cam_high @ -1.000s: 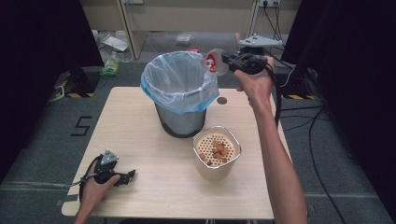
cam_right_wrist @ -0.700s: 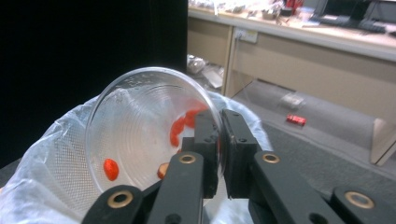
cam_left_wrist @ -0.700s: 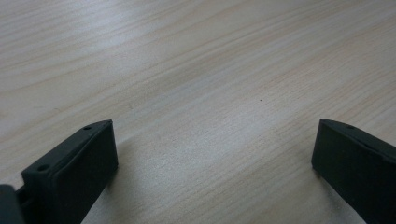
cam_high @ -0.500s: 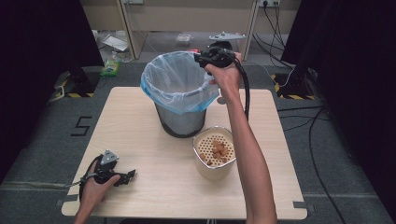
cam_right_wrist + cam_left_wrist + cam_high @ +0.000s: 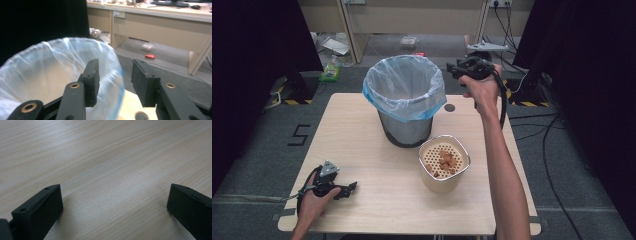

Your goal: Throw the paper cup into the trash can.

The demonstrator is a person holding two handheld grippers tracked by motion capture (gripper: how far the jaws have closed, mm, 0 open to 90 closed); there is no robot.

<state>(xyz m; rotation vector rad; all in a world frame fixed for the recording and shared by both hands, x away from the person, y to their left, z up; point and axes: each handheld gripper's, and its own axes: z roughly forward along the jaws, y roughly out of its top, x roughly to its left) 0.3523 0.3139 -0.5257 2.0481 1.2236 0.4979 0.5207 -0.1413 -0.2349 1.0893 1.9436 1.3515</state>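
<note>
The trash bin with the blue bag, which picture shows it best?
The high view: the whole trash bin stands on the table, blue bag over its rim. The right gripper view catches its blurry bag rim close up. The left gripper view looks at bare tabletop.

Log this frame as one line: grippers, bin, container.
left gripper: open, on table | right gripper: open, empty, beside bin rim | container: holds brown pieces

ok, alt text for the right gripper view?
Right gripper, two black jaws apart with nothing between them, beside the rim of a bin lined with a translucent blue bag. Behind: grey floor, a small red object, a beige desk.
</note>
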